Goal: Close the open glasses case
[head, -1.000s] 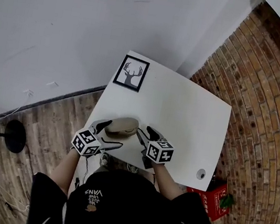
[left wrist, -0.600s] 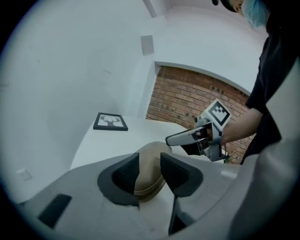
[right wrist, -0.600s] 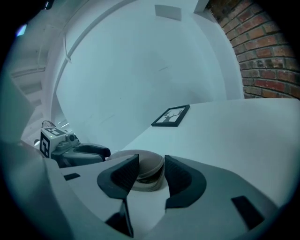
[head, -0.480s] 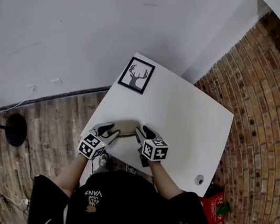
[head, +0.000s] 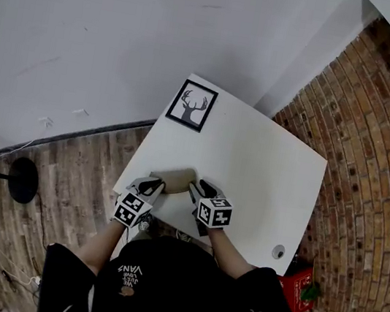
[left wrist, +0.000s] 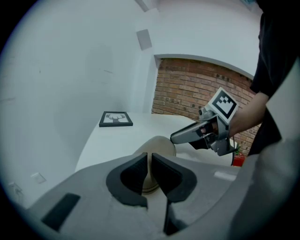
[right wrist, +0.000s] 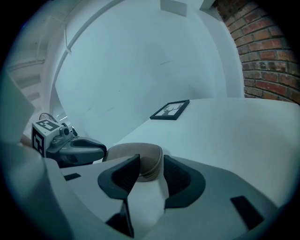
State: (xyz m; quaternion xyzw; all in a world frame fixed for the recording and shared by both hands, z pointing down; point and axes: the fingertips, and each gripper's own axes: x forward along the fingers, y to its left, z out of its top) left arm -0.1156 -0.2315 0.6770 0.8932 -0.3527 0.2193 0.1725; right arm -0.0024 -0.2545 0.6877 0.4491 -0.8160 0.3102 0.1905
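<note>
**Glasses case flanked at the table's near edge**

Glasses case [head: 176, 179] sits on the white table [head: 260, 162], close to the edge nearest the person, lid down over the base with only a thin seam showing at its end. And look at the left gripper [left wrist: 150, 173]: pads pressed together, barely a sliver between them, nothing caught in there, the tan case lying just beyond the tips. Over on the other end, the right gripper [right wrist: 151, 176] stands partly spread with the case's end sitting between its pads, and they look to be squeezing it. Both tools angle down toward the case. At the far corner lies a framed deer picture [head: 191, 106], well apart from the case.
</note>
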